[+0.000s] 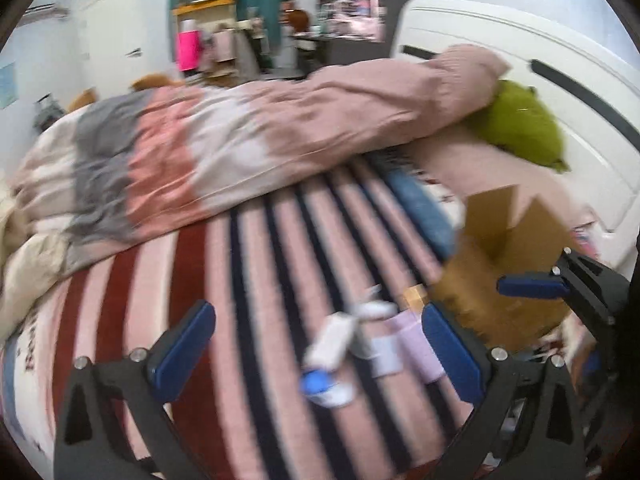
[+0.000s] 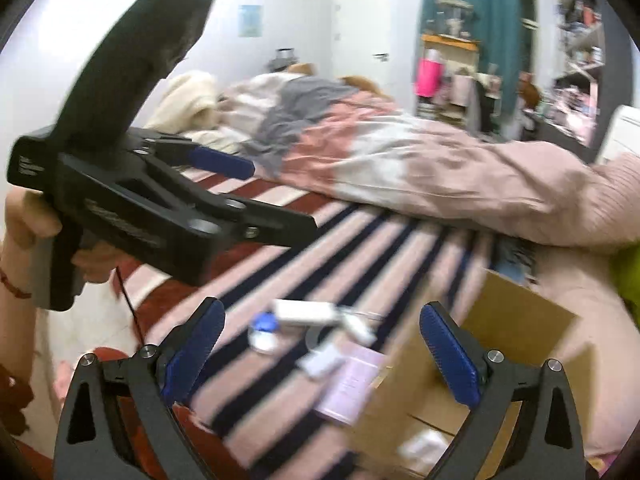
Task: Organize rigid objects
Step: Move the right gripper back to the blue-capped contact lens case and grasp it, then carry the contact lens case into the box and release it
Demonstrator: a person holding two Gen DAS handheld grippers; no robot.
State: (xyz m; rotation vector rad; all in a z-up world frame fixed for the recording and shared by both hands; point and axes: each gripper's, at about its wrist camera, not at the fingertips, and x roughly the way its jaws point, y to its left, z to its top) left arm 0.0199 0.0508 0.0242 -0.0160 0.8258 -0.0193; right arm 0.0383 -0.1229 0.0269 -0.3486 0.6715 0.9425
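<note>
Several small rigid objects lie on the striped bed cover: a white oblong box (image 1: 332, 340) (image 2: 306, 312), a blue-and-white round case (image 1: 320, 388) (image 2: 264, 328), a small white block (image 1: 386, 356) (image 2: 322, 362), a pale pink box (image 1: 420, 344) (image 2: 352, 384). An open cardboard box (image 1: 500, 272) (image 2: 500, 344) stands to their right, with a white item inside. My left gripper (image 1: 316, 344) is open and empty, low over the objects; it shows in the right wrist view (image 2: 276, 200) too. My right gripper (image 2: 320, 352) is open and empty above them, and it also shows in the left wrist view (image 1: 560, 284) over the box.
A rumpled pink, grey and white duvet (image 1: 240, 148) (image 2: 400, 160) covers the far half of the bed. A green pillow (image 1: 520, 124) leans on the white headboard (image 1: 520, 52). Shelves and a teal curtain (image 2: 472, 20) stand behind.
</note>
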